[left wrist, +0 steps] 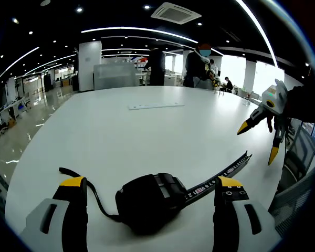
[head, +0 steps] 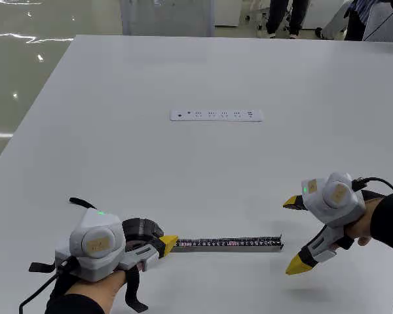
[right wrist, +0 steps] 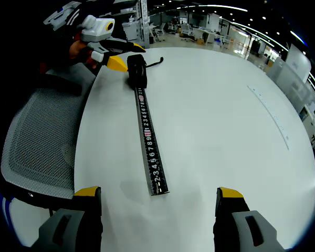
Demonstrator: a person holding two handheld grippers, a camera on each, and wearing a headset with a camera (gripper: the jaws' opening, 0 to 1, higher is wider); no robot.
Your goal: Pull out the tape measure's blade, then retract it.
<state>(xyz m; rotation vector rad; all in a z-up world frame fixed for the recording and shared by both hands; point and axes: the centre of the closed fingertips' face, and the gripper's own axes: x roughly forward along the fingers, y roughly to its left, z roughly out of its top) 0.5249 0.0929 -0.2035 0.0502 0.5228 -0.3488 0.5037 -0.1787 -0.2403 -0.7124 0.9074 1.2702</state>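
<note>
left hand (head: 97,288) low at the near edge of the white table (head: 249,78), palm under its tool, pointing across to the right; left gripper (head: 152,239) lies level, jaws spread wide; the black tape measure (head: 143,233) sits between them; in the left gripper view there is a gap on each side of the case (left wrist: 152,202), so it is framed, not pinched; its thin strap (left wrist: 86,190) trails off toward one jaw.

blade (head: 229,244) is out, flat on the table, running right from the case; numbers up in the right gripper view (right wrist: 149,142).

right hand (head: 360,226), dark sleeve (head: 392,219), comes in from the right edge, wrist cocked, tool rolled so one yellow tip is high and the other low; right gripper (head: 293,233) spread wide, holding nothing; the blade's free end is near the lower tip, apart from it; in its own view the end lies midway between the two jaws, touching neither.

white socket strip (head: 216,116) lies well beyond, mid-table; mesh chair (right wrist: 42,142) beside the table edge.
</note>
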